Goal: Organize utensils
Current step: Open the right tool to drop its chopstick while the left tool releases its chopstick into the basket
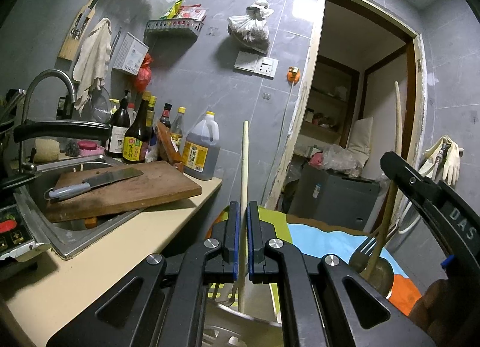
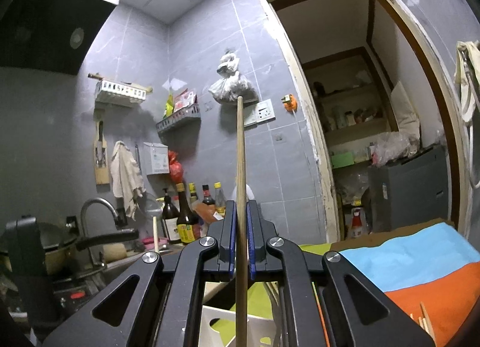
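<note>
My left gripper (image 1: 243, 212) is shut on a pale wooden chopstick (image 1: 245, 164) that stands upright between its blue pads, with its lower end over a metal bowl (image 1: 240, 315). Over in the right wrist view, my right gripper (image 2: 240, 209) is shut on a darker brown chopstick (image 2: 239, 152), also upright. From the left wrist view the right gripper (image 1: 390, 161) shows side-on at the right, with its chopstick (image 1: 398, 113) above a fork (image 1: 364, 249). A white holder (image 2: 216, 324) lies below the right gripper. Several loose chopsticks (image 2: 426, 321) rest on the orange mat.
A green, blue and orange mat (image 1: 330, 239) covers the table. To the left is a sink (image 1: 42, 227) under a wooden cutting board (image 1: 150, 188) with a cleaver (image 1: 99, 182). Sauce bottles (image 1: 138, 134) line the wall. A wok handle (image 1: 60, 129) juts out. An open doorway (image 1: 360, 92) is on the right.
</note>
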Demonstrator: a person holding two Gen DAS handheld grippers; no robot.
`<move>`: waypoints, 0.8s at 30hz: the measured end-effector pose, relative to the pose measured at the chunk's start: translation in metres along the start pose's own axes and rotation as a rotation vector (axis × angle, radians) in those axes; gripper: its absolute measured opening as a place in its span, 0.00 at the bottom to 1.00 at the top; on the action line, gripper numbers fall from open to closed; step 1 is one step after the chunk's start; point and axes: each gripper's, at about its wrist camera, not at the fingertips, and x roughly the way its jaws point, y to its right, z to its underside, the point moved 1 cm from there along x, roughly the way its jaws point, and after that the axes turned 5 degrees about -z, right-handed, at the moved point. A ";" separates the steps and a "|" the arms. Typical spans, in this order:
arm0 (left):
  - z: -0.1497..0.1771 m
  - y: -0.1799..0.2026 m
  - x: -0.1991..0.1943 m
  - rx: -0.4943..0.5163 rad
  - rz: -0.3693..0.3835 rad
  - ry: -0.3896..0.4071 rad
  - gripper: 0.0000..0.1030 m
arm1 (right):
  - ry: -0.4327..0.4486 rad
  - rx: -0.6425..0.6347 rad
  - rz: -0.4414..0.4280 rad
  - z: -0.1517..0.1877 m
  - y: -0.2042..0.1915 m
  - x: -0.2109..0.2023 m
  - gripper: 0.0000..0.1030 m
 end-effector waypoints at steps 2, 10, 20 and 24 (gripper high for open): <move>0.000 0.000 0.001 -0.001 0.002 -0.004 0.02 | -0.005 0.012 0.008 0.002 0.003 0.002 0.05; 0.001 0.001 0.001 0.004 0.010 -0.011 0.02 | -0.040 0.025 0.012 0.014 0.009 0.002 0.05; -0.003 0.003 0.000 0.007 0.045 -0.030 0.03 | -0.068 0.023 0.010 0.012 0.014 -0.003 0.09; -0.009 0.003 -0.005 0.007 0.072 -0.028 0.04 | -0.062 0.005 0.004 0.007 0.013 -0.009 0.23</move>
